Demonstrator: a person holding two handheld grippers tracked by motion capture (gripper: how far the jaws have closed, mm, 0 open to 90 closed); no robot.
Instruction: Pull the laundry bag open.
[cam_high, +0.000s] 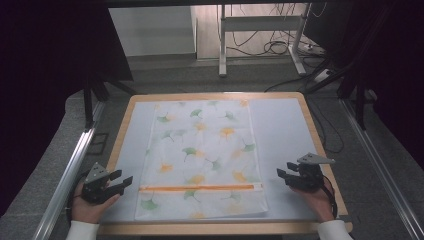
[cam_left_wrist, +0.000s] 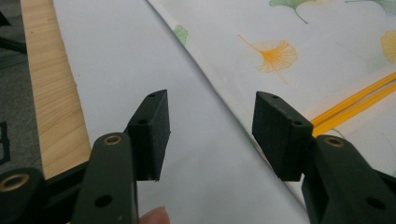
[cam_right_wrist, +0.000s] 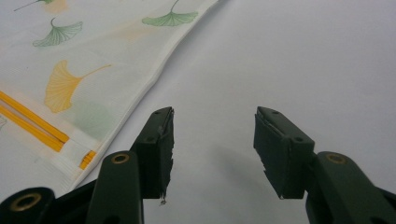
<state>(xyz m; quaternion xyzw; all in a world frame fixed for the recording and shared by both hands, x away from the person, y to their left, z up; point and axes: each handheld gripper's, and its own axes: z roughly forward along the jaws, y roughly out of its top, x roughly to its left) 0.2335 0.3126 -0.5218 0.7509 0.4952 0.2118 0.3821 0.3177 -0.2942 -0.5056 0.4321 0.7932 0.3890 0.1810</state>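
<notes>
A: Where does the pillowcase (cam_high: 200, 160) sit right now?

B: Flat on the pale sheet (cam_high: 280, 130) that covers the wooden table (cam_high: 320, 145), roughly in the middle, its ginkgo-leaf print facing up and the orange zipper (cam_high: 200, 188) running across near the person's edge. The cloth looks smooth, with no fold in it yet.

A: And the two tools?

B: The left gripper (cam_high: 125, 182) hangs just off the pillowcase's left edge, the right gripper (cam_high: 283, 173) just off its right edge. Both have their fingers spread fairly wide with nothing between them. In the left gripper view the right-hand finger (cam_left_wrist: 280, 133) sits over the hem; in the right gripper view the fingers (cam_right_wrist: 159, 149) are over bare sheet, beside the zipper's end.

A: What might go wrong from here?

B: My guess is a pinch that catches the sheet along with the hem, because the fabric lies so flat against it; then lifting would drag the sheet too. A shallow bite on a single layer could also slip out, or pull the case open at the zipper. If one side takes hold and the other misses, the cloth would skew and wrinkle.

A: Any brand or label to read?

B: None that I can make out. There is only the leaf pattern.
</notes>
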